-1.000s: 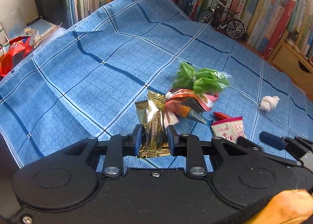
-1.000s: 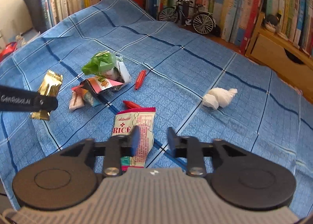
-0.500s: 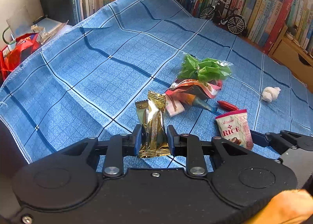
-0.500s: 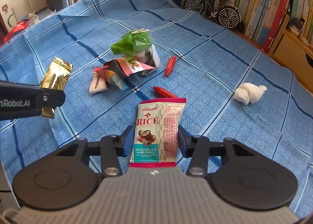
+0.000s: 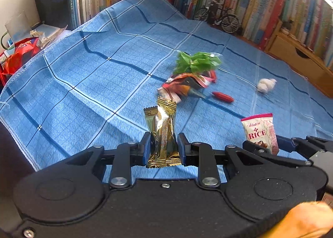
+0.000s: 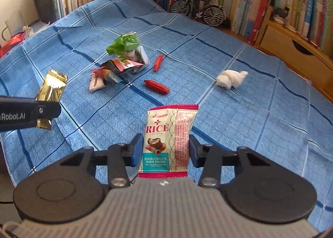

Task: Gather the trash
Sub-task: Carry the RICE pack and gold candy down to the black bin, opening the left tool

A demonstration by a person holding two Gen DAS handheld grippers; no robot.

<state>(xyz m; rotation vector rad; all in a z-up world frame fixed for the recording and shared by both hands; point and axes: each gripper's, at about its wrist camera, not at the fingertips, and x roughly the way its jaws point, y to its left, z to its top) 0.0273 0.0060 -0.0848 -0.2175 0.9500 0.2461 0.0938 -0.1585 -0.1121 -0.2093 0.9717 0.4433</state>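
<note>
Left claw (image 5: 163, 147) clamps crinkly gold foil pkt (image 5: 163, 132); right claw (image 6: 165, 149) grips glossy, prob. plastic rice sachet (image 6: 169, 140).

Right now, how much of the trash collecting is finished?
Nothing looks binned yet. In hand: the left gripper clamps a gold wrapper; the right gripper clamps a rice snack packet. Left on the blue cloth: the crumpled wrapper pile, two red pieces, a white tissue.

Left gripper (image 5: 163, 147) clamps gold wrapper (image 5: 163, 132), upright, lifted off blue checked cloth (image 5: 87, 84). To its right, the right gripper (image 5: 268, 146) holds a RICE packet (image 5: 260, 132). Green wrapper (image 5: 196, 63), red stick (image 5: 222, 97), white tissue (image 5: 266, 84) lie on cloth.
</note>
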